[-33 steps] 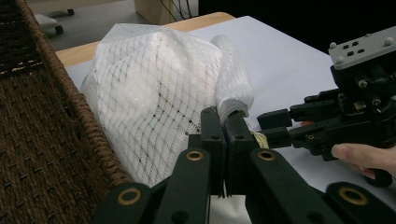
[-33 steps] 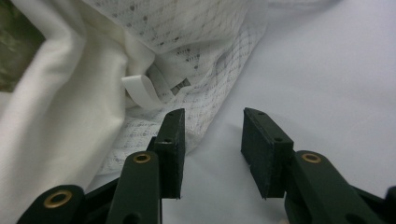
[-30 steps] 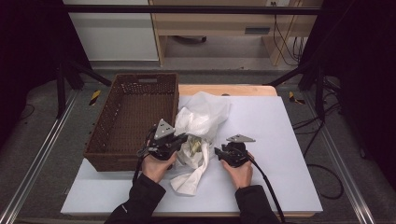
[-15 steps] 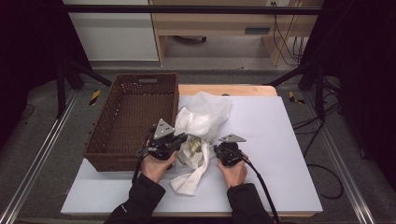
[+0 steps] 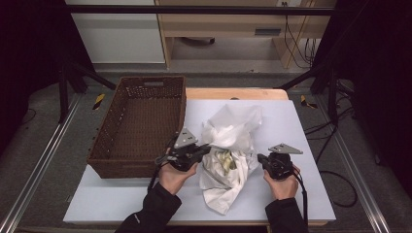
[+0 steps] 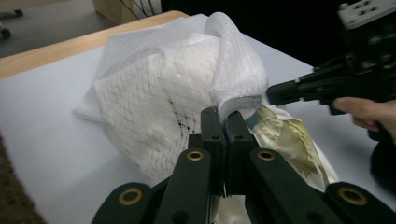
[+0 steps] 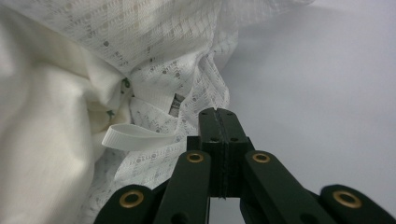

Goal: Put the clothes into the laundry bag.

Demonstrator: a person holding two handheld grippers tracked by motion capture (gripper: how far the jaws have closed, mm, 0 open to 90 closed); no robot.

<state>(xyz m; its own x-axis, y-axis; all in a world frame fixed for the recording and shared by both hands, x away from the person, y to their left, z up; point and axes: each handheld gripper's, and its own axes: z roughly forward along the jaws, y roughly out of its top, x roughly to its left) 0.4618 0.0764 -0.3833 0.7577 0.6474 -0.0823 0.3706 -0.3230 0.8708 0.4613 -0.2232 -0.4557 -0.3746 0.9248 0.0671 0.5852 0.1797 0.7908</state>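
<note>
Ideally, both grippers, left and right, keep pinching the white garment edges, lifting evenly beside the basket.

In the high view the left claw has its tips buried in the folds of the white garment, so any pinched cloth is hidden. The right claw is too small there to read. The person's forearms are cut off beyond the desk's near edge.
</note>
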